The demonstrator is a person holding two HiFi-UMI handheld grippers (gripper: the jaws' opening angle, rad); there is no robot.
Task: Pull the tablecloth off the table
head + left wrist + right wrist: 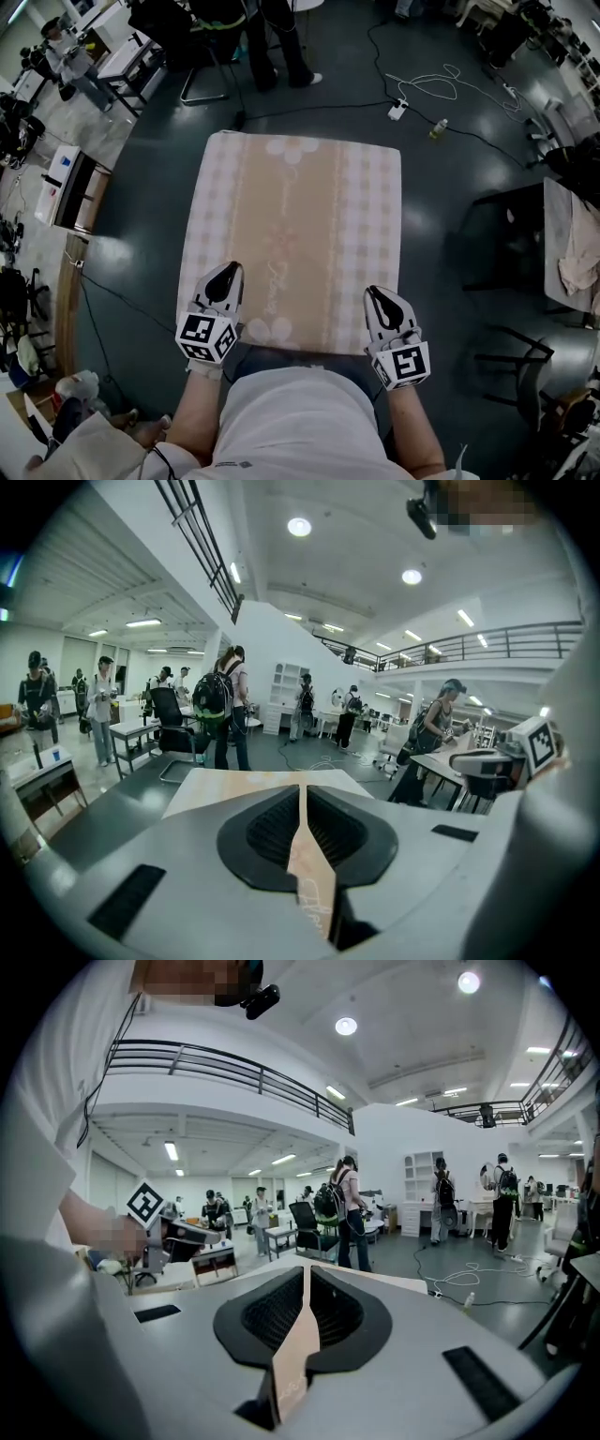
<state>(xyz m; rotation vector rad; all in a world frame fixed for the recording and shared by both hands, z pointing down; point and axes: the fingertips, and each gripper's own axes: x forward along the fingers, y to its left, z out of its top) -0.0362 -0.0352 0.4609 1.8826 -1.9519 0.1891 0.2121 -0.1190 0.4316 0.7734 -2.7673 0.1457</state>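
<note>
Beige-and-pink checked fabric tablecloth point(300, 234) lies spread flat over the square bench, covering its top. The left gripper point(228, 269) is clenched on the cloth's near edge by the near-left corner; the right gripper point(377, 292) is clenched on the same edge by the near-right corner.

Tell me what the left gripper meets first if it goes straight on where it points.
Probably the tablecloth itself: the left gripper, shut on its near edge, points slightly down across it, though depth is unclear.
</note>
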